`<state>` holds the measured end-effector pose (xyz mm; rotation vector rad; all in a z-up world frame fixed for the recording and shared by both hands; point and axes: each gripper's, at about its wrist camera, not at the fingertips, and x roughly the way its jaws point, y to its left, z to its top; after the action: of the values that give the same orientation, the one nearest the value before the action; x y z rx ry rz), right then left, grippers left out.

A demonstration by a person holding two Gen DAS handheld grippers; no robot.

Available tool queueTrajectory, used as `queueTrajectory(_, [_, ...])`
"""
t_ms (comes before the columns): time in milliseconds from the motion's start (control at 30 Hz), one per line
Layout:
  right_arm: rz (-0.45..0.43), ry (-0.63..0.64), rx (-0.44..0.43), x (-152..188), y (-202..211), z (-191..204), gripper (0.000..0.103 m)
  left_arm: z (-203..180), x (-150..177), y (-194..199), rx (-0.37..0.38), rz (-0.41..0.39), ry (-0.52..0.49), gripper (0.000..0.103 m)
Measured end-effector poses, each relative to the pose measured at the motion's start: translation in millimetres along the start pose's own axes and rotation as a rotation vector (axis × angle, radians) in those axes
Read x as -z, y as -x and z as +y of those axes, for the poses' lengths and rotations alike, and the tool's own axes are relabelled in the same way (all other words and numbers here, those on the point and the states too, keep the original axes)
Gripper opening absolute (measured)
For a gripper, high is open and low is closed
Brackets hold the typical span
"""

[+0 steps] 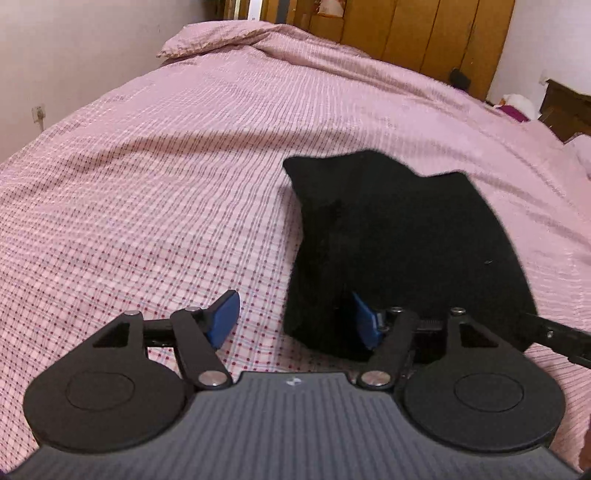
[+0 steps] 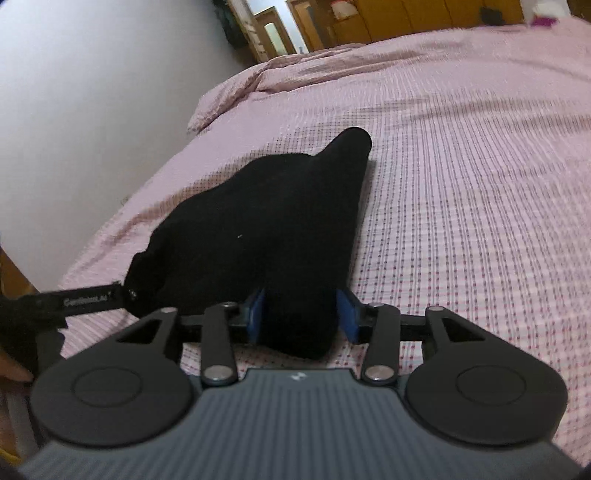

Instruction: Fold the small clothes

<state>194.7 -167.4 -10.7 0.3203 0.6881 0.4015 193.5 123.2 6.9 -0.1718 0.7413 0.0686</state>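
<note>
A black garment (image 1: pixel 399 236), folded, lies on the pink checked bedcover (image 1: pixel 147 203). My left gripper (image 1: pixel 295 319) stands open at its near left corner. One blue pad rests on bare cover, and the other pad is tucked against the cloth's edge. In the right wrist view the same black garment (image 2: pixel 258 221) stretches away from me. My right gripper (image 2: pixel 301 315) has a thick fold of the garment lying between its blue pads, which stand apart and do not squeeze it. A finger (image 2: pixel 85 297) of the left gripper shows at the garment's left corner.
A rumpled duvet and pillow (image 1: pixel 221 37) lie at the head of the bed. Wooden wardrobe doors (image 1: pixel 424 33) stand behind it. A white wall (image 2: pixel 92 92) runs along the bed's left side. A dark bedside cabinet (image 1: pixel 565 110) stands at the right.
</note>
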Motion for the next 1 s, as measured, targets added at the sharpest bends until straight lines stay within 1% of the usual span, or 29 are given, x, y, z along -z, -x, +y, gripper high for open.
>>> queueTrajectory(33, [-0.010, -0.020, -0.015, -2.1, 2.8, -3.3, 0.047, -0.2, -2.9, 4.8, 0.010, -0.014, -0.003, 0.071])
queueTrajectory(100, [-0.030, -0.067, -0.037, -4.5, 7.7, -9.2, 0.054, -3.0, -10.0, 13.5, 0.033, -0.048, -0.014, 0.072])
queueTrajectory(167, [-0.054, -0.108, -0.044, -9.6, 11.8, -15.1, 0.066, -6.3, -17.4, 17.4, 0.062, -0.067, -0.026, 0.078])
queueTrajectory(200, [-0.065, -0.128, -0.044, -12.9, 12.2, -18.2, 0.068, -8.4, -21.3, 17.0, 0.076, -0.068, -0.028, 0.079])
queueTrajectory(267, [-0.071, -0.163, -0.051, -19.3, 10.9, -25.6, 0.069, -11.4, -27.4, 11.2, 0.097, -0.058, -0.028, 0.082])
queueTrajectory(367, [-0.032, -0.174, -0.083, -27.0, -0.5, -31.0, 0.069, -14.6, -32.5, -5.5, 0.106, -0.014, -0.034, 0.082])
queueTrajectory(500, [0.023, -0.154, -0.095, -30.3, -19.5, -33.0, 0.069, -13.2, -30.1, -30.5, 0.121, 0.049, -0.022, 0.082])
queueTrajectory(600, [0.054, -0.192, -0.119, -28.2, -34.5, -38.4, 0.069, -5.4, -25.5, -45.6, 0.169, 0.080, 0.014, 0.084])
queueTrajectory(700, [0.084, -0.229, -0.151, -26.9, -49.7, -45.8, 0.069, 3.3, -23.0, -54.8, 0.211, 0.092, 0.058, 0.088])
queueTrajectory(833, [0.083, -0.233, -0.194, -25.3, -59.4, -50.0, 0.069, 8.8, -20.3, -61.0, 0.251, 0.089, 0.067, 0.091])
queueTrajectory(1000, [0.090, -0.246, -0.241, -27.1, -70.0, -51.8, 0.069, 9.2, -19.4, -68.7, 0.316, 0.095, 0.088, 0.091])
